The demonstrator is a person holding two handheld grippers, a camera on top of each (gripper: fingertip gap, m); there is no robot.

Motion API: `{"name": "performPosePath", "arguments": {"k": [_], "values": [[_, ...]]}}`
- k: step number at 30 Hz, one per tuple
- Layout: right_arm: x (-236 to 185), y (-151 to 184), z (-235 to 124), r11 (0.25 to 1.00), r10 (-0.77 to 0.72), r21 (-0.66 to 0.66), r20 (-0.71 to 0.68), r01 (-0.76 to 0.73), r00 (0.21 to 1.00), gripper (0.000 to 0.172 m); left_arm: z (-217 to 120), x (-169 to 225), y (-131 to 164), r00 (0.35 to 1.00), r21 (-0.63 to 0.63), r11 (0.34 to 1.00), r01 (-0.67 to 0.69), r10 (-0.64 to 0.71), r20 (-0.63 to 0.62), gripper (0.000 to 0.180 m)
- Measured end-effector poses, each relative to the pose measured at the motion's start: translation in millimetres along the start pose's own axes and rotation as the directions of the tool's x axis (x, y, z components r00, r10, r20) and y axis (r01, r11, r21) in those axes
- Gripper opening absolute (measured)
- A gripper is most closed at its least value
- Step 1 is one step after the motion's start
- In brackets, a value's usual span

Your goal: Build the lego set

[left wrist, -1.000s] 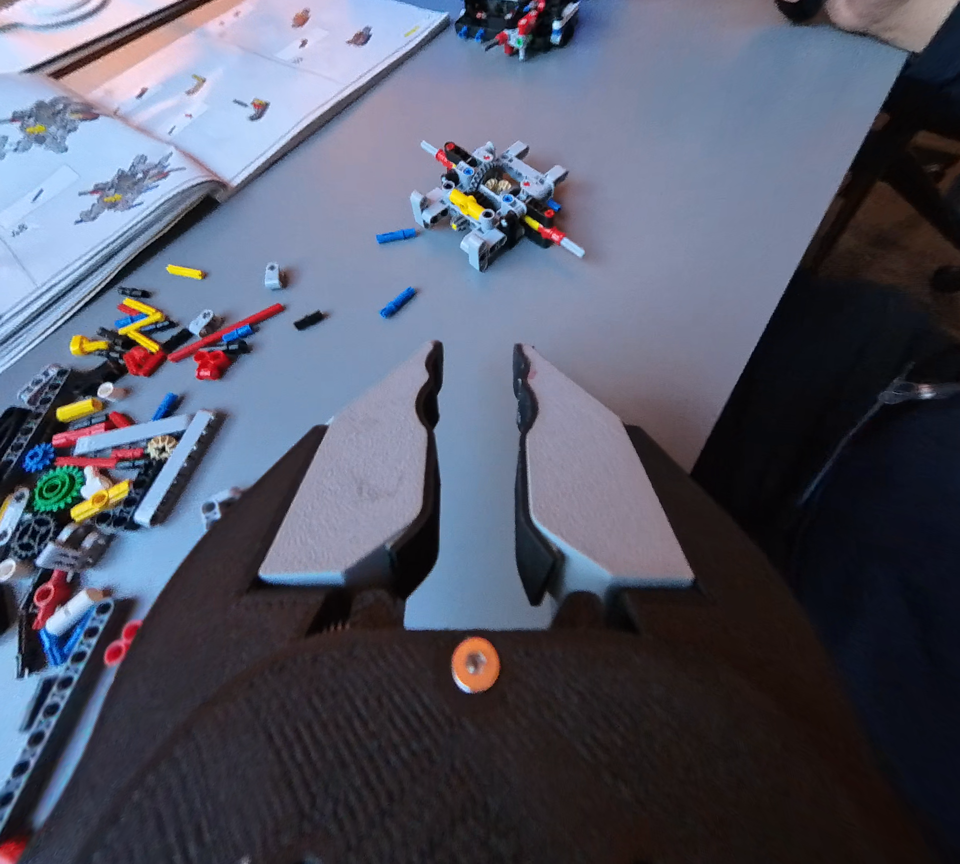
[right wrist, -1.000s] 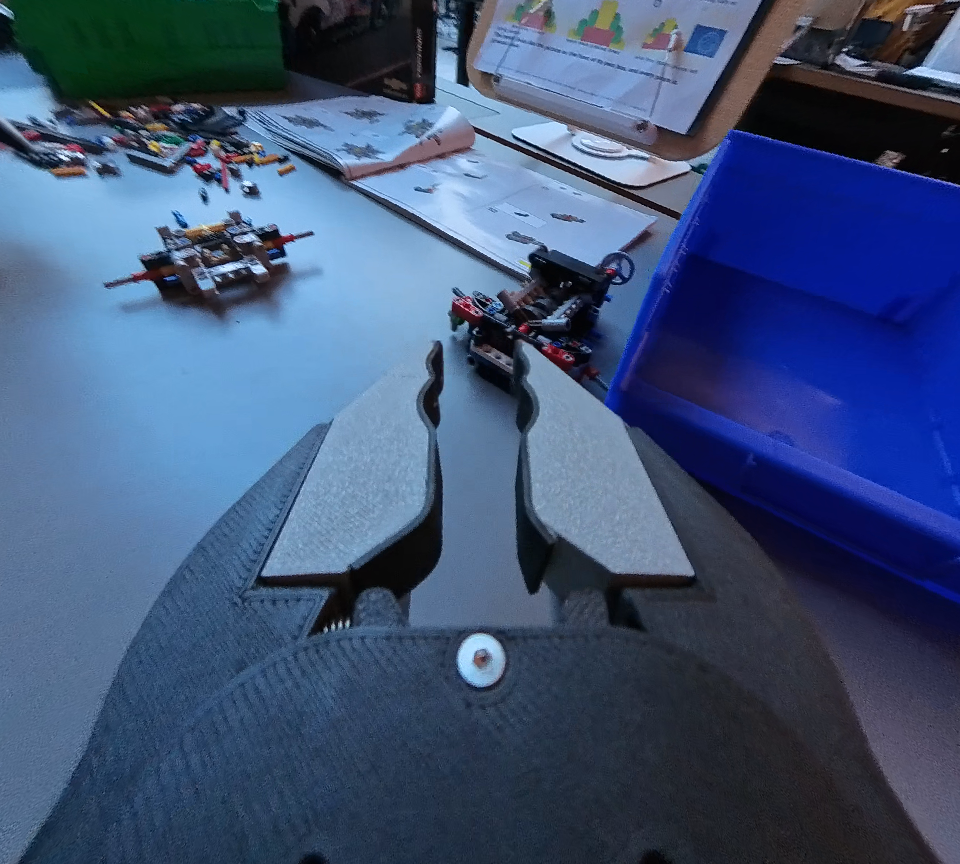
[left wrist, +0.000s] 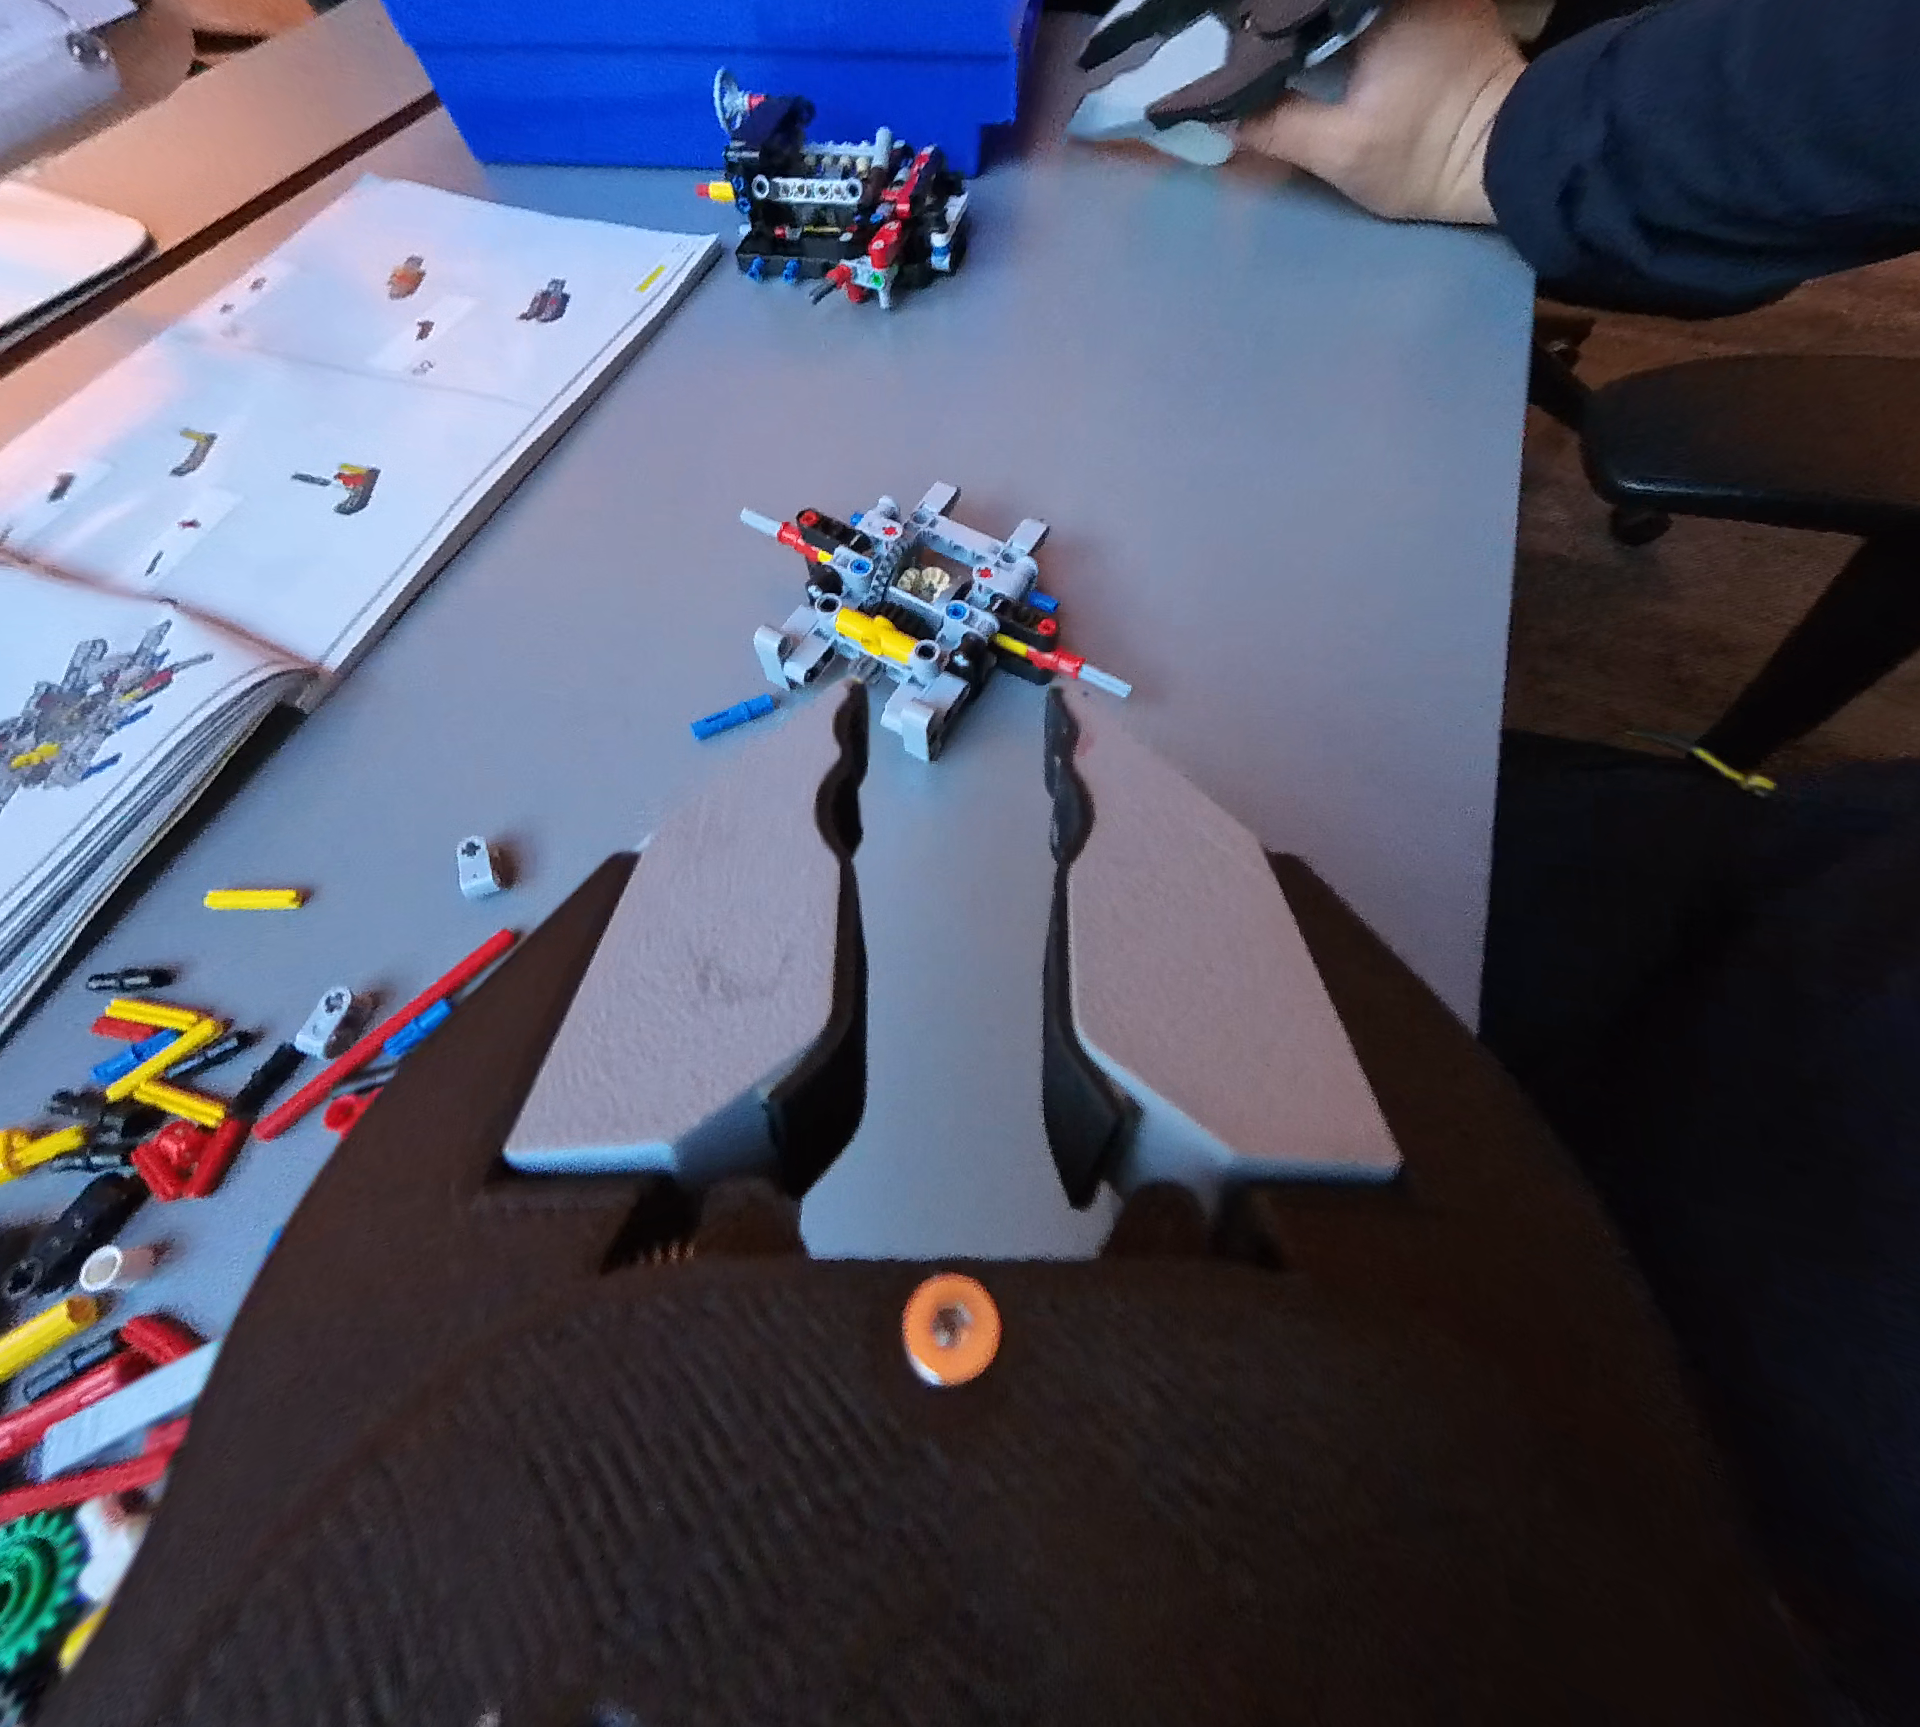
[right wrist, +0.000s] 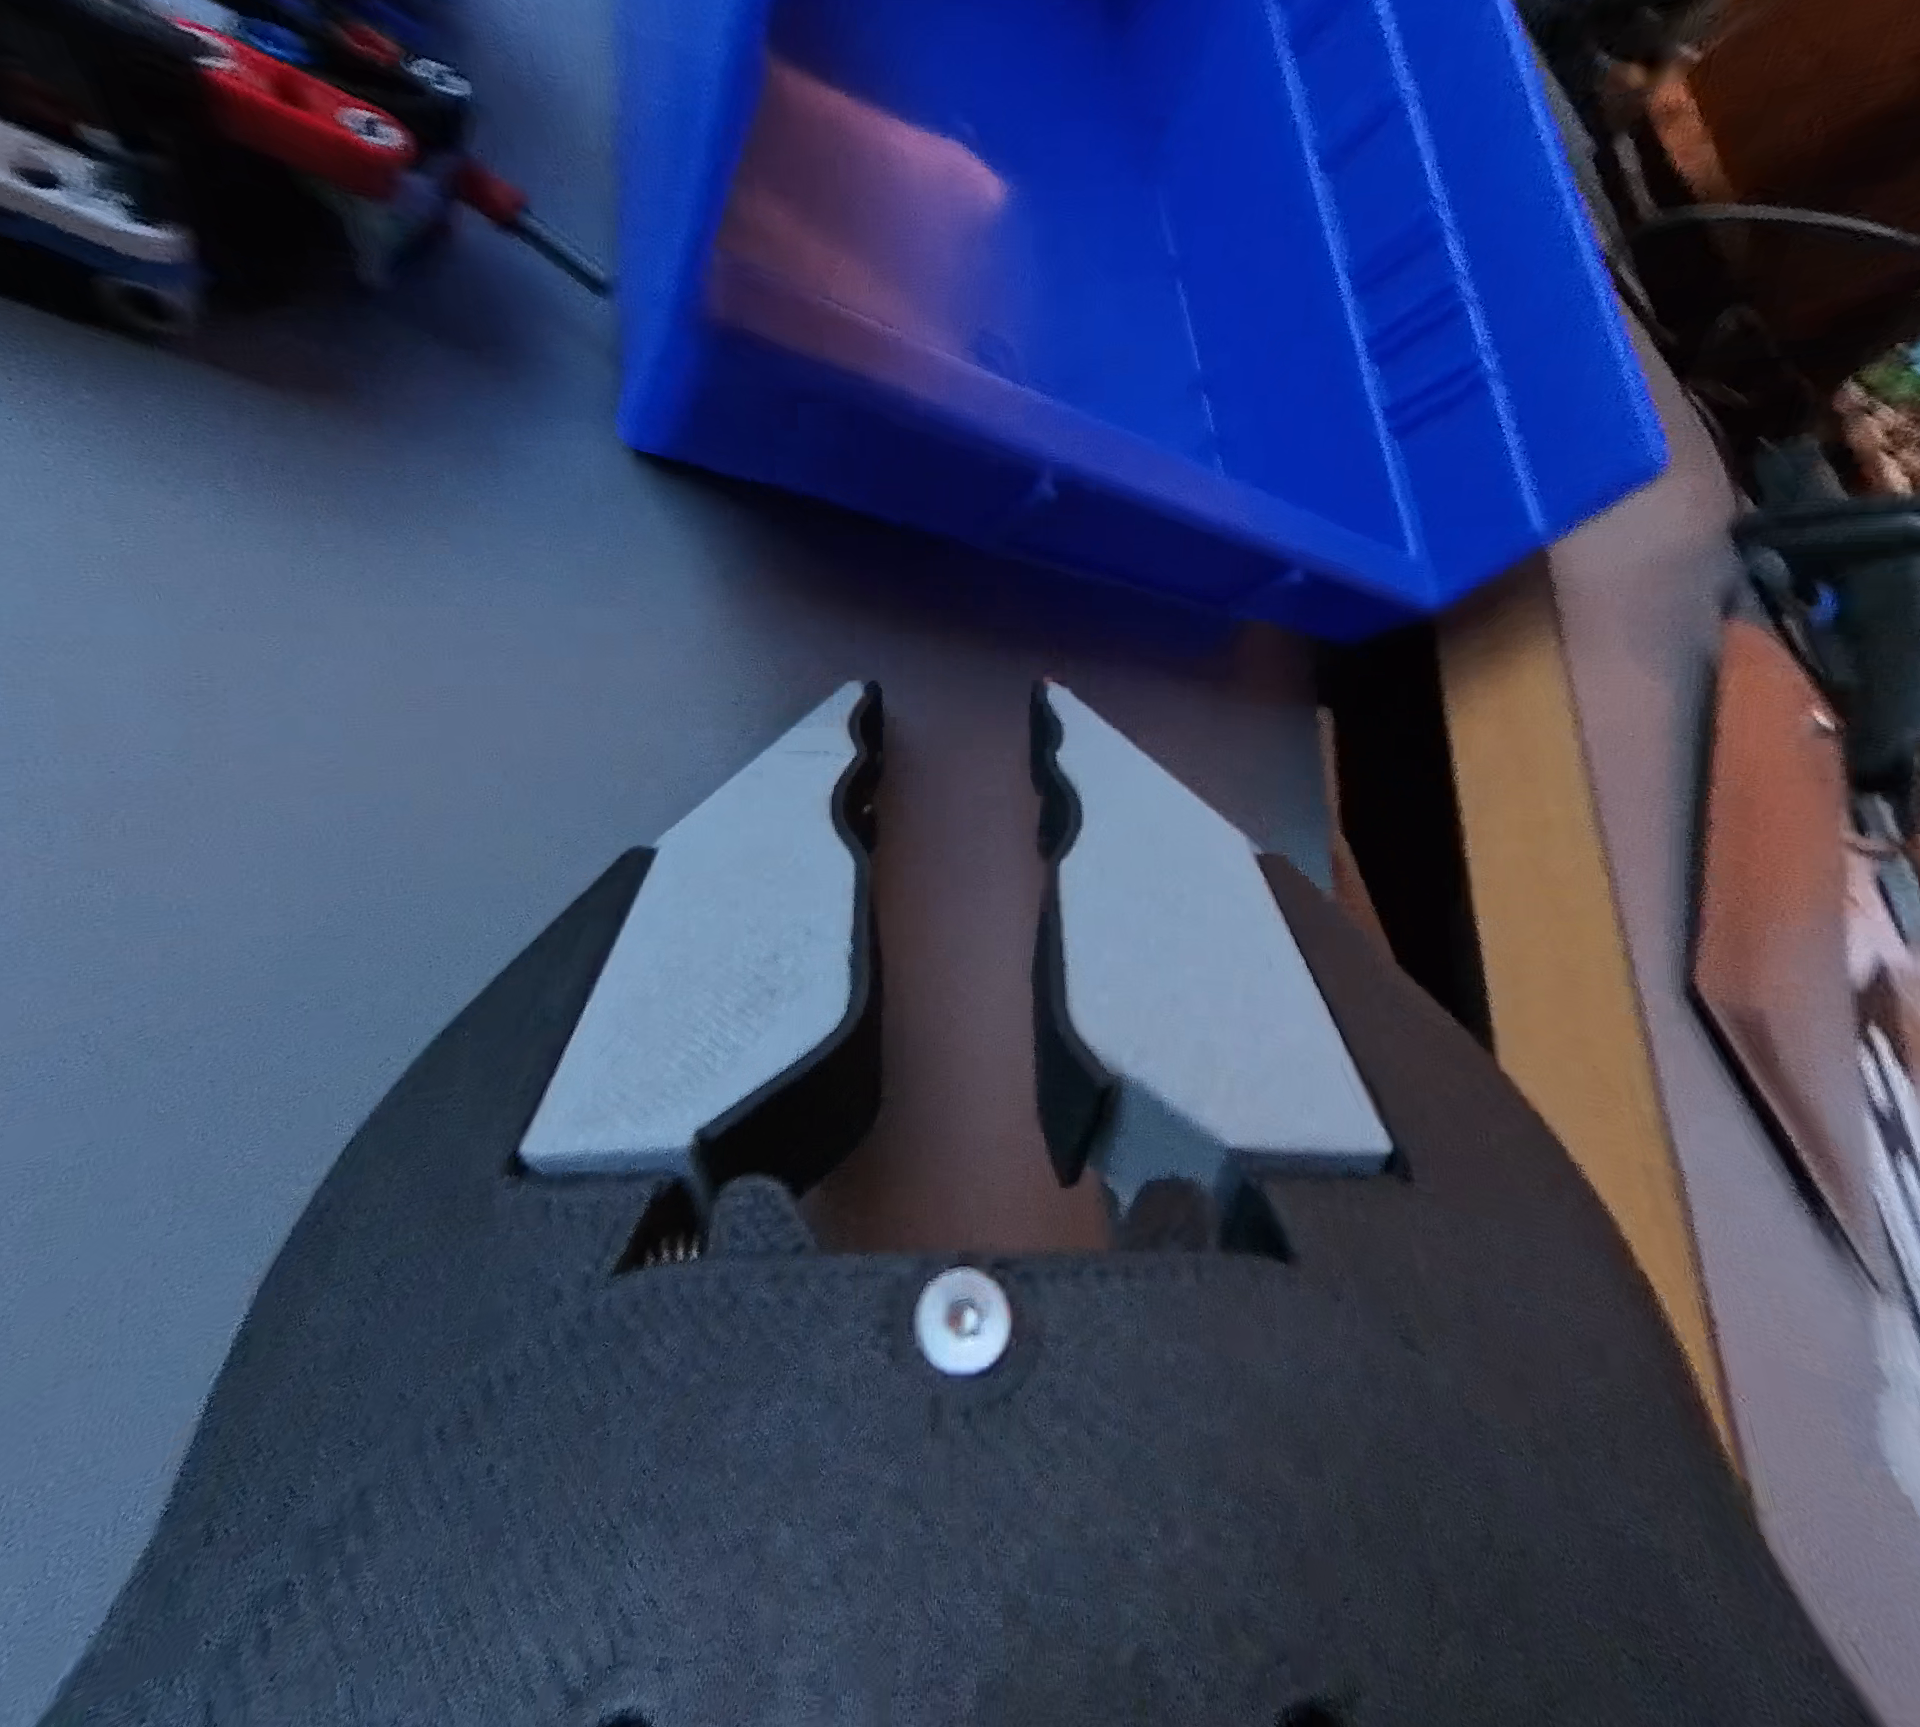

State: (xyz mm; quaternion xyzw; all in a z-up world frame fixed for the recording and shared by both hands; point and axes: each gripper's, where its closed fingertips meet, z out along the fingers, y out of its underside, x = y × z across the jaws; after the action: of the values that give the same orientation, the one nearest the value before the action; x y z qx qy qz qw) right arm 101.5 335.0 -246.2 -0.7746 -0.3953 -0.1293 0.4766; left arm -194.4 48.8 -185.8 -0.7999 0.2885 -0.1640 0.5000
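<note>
- My left hand-held gripper (left wrist: 951, 706) has come forward over the desk (left wrist: 1247, 451); a second ago the grey frame (left wrist: 914, 607) lay well ahead of it, and now its near corner sits just between my fingertips.
- Its jaws have spread a little wider than they stood then. They hold nothing: the pads flank the frame's near corner without pressing on it.
- A loose blue pin (left wrist: 732, 716) lies just left of my left fingertip, and a small grey connector (left wrist: 480, 867) sits nearer me on the left.
- The open booklet (left wrist: 312, 430) and the heap of loose parts (left wrist: 135, 1085) stay on my left side, as before.
- My right hand-held gripper (right wrist: 956, 706) has swung to the right: a second ago it pointed at the black model (right wrist: 187, 119), which now sits far to its upper left, blurred.
- It now hangs over bare desk just short of the blue bin (right wrist: 1143, 223), jaws partly apart and holding nothing.
- From the left view, that gripper (left wrist: 1174, 77) is raised beside the bin, with my hand (left wrist: 1392, 119) on it, and the black model (left wrist: 847, 212) stands in front of the bin.
</note>
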Motion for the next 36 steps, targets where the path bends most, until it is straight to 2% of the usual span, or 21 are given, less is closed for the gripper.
{"name": "performPosePath", "arguments": {"k": [3,10,16,22,28,36], "values": [[6.6,6.2,0.7,0.998,0.028,-0.062,-0.078,-0.033,0.997,0.022,-1.1,-0.8,1.6,1.000,0.001,1.000,-0.005,0.005,0.015,0.033],[4.9,10.2,2.8,0.991,0.000,-0.135,-0.143,-0.019,0.990,0.004,-3.0,8.7,5.5,0.999,0.040,0.998,0.039,-0.039,-0.010,0.034],[5.2,10.4,1.7,0.991,0.036,-0.123,-0.124,-0.051,0.992,0.009,-3.2,11.8,4.2,0.988,0.068,0.988,0.135,-0.130,-0.085,0.035],[0.5,-4.8,-5.6,0.998,0.048,-0.021,-0.093,-0.051,0.994,0.006,0.2,9.9,7.1,0.995,0.061,0.994,0.089,-0.086,-0.046,0.034],[-28.4,-30.0,-12.1,0.994,-0.045,0.105,0.024,0.042,0.999,0.006,6.9,1.4,14.1,0.998,0.032,0.998,0.060,-0.060,0.015,0.035],[-46.2,-54.1,-33.2,0.961,-0.038,0.277,0.161,-0.009,0.986,0.007,15.6,-5.5,16.4,0.998,0.018,0.998,0.055,-0.055,0.036,0.034]]}}
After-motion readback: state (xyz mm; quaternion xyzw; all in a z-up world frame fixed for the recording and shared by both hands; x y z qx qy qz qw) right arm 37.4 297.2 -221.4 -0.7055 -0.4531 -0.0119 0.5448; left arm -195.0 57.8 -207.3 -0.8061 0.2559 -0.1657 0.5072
